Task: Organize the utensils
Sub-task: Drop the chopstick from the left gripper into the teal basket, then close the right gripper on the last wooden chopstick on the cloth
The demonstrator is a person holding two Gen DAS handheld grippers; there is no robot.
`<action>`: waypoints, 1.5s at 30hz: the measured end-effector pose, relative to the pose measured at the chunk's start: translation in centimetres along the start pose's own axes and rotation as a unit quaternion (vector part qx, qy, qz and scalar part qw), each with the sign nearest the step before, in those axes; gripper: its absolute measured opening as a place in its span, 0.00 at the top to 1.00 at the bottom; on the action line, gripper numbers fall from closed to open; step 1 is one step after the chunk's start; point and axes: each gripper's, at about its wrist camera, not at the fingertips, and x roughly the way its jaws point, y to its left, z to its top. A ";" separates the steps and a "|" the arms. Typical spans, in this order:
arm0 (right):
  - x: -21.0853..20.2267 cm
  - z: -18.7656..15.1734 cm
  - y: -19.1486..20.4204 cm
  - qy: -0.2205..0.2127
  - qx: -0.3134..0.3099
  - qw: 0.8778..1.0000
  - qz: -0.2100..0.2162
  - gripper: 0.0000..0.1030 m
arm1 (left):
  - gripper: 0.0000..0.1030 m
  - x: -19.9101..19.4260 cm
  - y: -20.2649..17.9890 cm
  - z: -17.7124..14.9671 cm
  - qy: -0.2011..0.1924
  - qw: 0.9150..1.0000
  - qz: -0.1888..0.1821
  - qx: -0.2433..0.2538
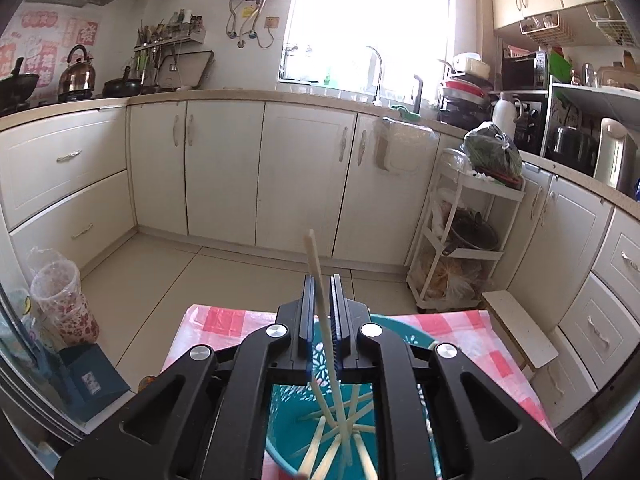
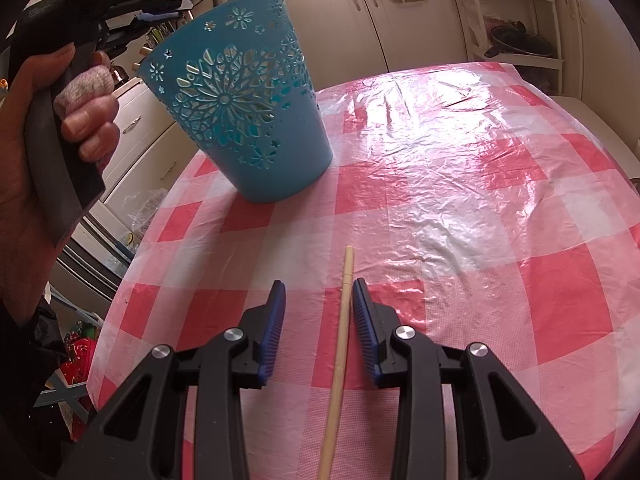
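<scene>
Landmark: the teal basket [image 2: 244, 116], standing on the pink-and-white checked tablecloth [image 2: 460, 168].

Left of the basket in the right wrist view, a hand [image 2: 86, 120] wraps the dark handle of the left gripper [image 1: 320, 300], fingers curled round it and one finger in a grey cover; the tool's head reaches toward the basket's rim. From its own camera this gripper tilts downward above the basket's open mouth, jaws pressed together on one pale chopstick [image 1: 320, 280], whose upper end sticks up past the fingertips and whose lower part runs down into the basket. More chopsticks [image 1: 320, 436] lie fanned across the basket's floor.

In front of the basket and to its right, the right gripper [image 2: 318, 304] points steeply down at the cloth, jaws apart. A single chopstick [image 2: 342, 344] lies flat on the cloth between the blue pads, close beside the right one; whether it touches is unclear.
</scene>
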 end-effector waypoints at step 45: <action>0.3 -0.2 1.5 0.017 -0.095 0.989 -0.113 0.92 | 0.08 -2.0 6.8 -16.2 0.214 0.973 0.075 0.032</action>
